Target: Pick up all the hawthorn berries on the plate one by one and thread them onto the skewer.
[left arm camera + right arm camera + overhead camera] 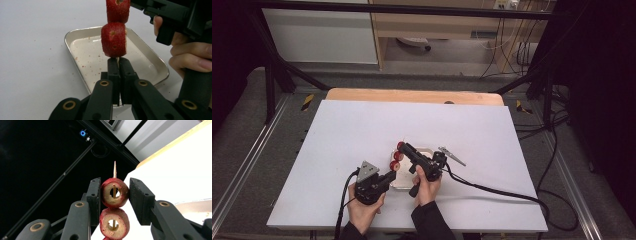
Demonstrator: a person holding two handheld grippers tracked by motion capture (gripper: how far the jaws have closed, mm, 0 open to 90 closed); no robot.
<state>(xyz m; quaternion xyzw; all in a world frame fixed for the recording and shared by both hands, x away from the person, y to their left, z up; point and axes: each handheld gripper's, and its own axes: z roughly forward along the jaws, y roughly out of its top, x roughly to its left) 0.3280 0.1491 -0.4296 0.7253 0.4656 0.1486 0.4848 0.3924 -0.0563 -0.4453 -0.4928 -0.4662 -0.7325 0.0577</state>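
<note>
Red fruit pieces [113, 40] sit threaded on a thin wooden skewer [115, 170] held just above the metal tray [75, 35]. Left gripper [117, 61], at the tray's near edge, has its jaws pinched tight on the skewer's lower end, right under the bottom piece. Right gripper [115, 192], over the tray, clamps the topmost fruit piece between its pads, the skewer's pointed tip poking out beyond. Metal tongs [452, 156] lie just right of the tray

My high camera looks forward and down over the tabletop [362, 130]. Each gripper camera sits close behind its fingers; both share the skewered red fruit [113, 40].
</note>
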